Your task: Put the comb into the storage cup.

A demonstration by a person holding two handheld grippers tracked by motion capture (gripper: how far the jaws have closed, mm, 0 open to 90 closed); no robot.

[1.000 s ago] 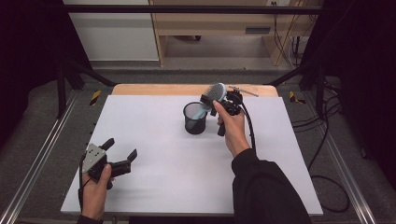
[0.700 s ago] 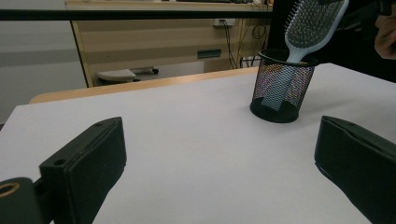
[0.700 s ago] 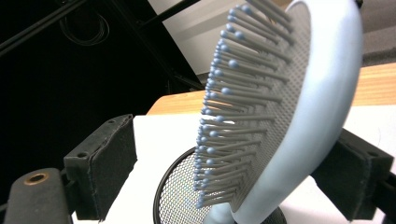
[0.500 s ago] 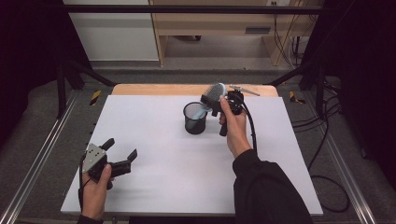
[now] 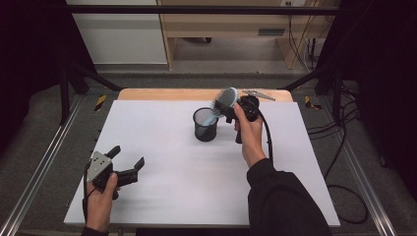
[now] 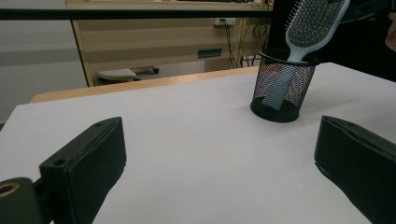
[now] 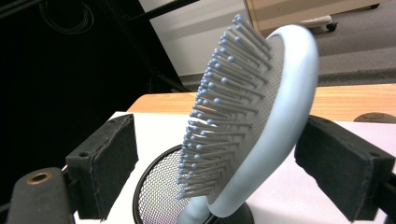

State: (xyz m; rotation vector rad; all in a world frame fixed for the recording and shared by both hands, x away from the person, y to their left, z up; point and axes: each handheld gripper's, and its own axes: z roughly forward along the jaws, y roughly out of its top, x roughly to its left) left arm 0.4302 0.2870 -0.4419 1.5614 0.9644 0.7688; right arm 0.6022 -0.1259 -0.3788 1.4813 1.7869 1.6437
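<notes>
1. the brush (image 5: 225, 101) stood with its handle down in the black mesh cup (image 5: 205, 125), head leaning out over the rim; the cup sat on the far middle of the white table (image 5: 187, 187).
2. the right gripper (image 5: 235, 105) was at the brush head; its jaws stood apart on both sides of the head, not pressing it.
3. the left gripper (image 5: 129, 165) hovered low at the near left corner, jaws wide apart, holding nothing; it was well apart from the cup.
</notes>
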